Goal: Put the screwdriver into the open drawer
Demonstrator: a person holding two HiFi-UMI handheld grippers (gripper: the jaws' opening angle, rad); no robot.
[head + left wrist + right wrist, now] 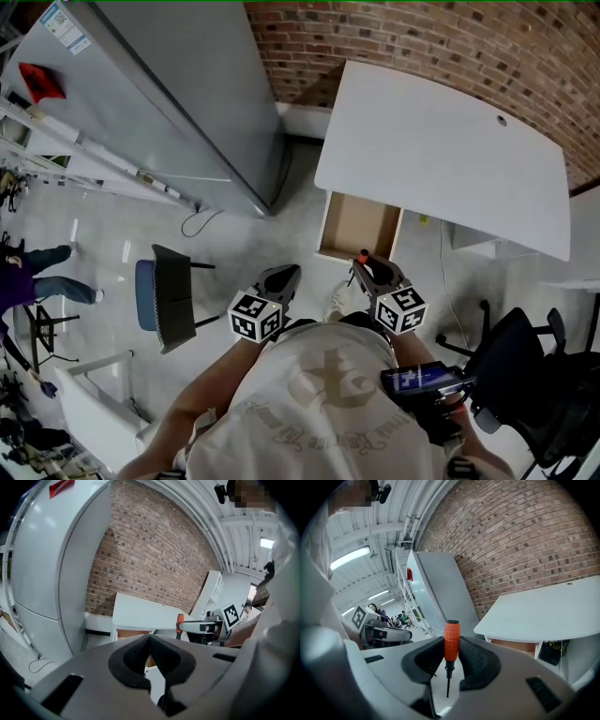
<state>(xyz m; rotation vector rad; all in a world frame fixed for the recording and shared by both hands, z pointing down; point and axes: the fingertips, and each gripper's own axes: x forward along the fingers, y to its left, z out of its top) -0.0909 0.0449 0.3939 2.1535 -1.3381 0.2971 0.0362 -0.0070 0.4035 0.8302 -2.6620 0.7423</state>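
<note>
One light, stiff screwdriver (451, 638) is clamped by its ribbed orange handle in the right claw (451, 657), shaft down, short of the open drawer (359, 225) at the near edge of the worktop (441, 150). Handle is judged the right hold; bare shaft would slip. Left claw (149, 656) is closed, empty.

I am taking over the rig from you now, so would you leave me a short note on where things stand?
Right gripper: jaws shut on the screwdriver, gripping its orange handle with the shaft pointing down.
Left gripper: jaws shut, holding nothing.
Drawer: pulled open under the white desk, just ahead of both grippers. Nothing shows inside it.
Done: screwdriver picked up, drawer already open.
Left: bring the right gripper over the drawer, lower the screwdriver in and open the jaws.
</note>
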